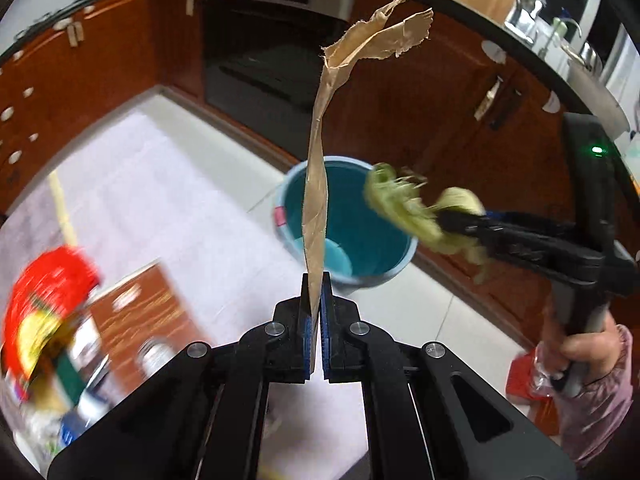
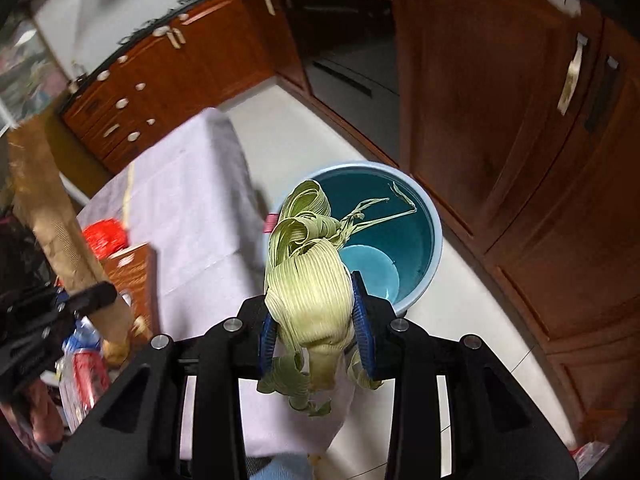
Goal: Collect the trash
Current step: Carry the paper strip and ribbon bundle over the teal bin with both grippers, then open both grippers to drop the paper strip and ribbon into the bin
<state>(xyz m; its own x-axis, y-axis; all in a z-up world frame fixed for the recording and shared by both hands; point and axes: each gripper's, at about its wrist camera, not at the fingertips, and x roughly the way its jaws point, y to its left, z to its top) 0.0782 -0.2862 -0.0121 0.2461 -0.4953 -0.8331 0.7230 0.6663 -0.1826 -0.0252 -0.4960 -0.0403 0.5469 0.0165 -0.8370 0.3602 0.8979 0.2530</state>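
My left gripper (image 1: 315, 300) is shut on a long torn strip of brown paper (image 1: 320, 160) that stands up in front of the blue bucket (image 1: 384, 272). My right gripper (image 2: 314, 308) is shut on a bundle of pale green corn husks (image 2: 308, 280), held above the table edge near the bucket (image 2: 434, 240). In the left wrist view the right gripper (image 1: 444, 220) with the husks (image 1: 400, 208) hovers over the bucket's right rim. In the right wrist view the left gripper (image 2: 86, 300) and the paper strip (image 2: 48, 216) are at the left.
A table with a pale lilac cloth (image 1: 160, 200) holds a red wrapper (image 1: 44, 300), a brown box (image 1: 148, 320) and a plastic bottle (image 2: 84, 368). Dark wood cabinets (image 2: 500, 120) and an oven (image 1: 272, 40) stand behind the bucket on a white tiled floor (image 1: 420, 312).
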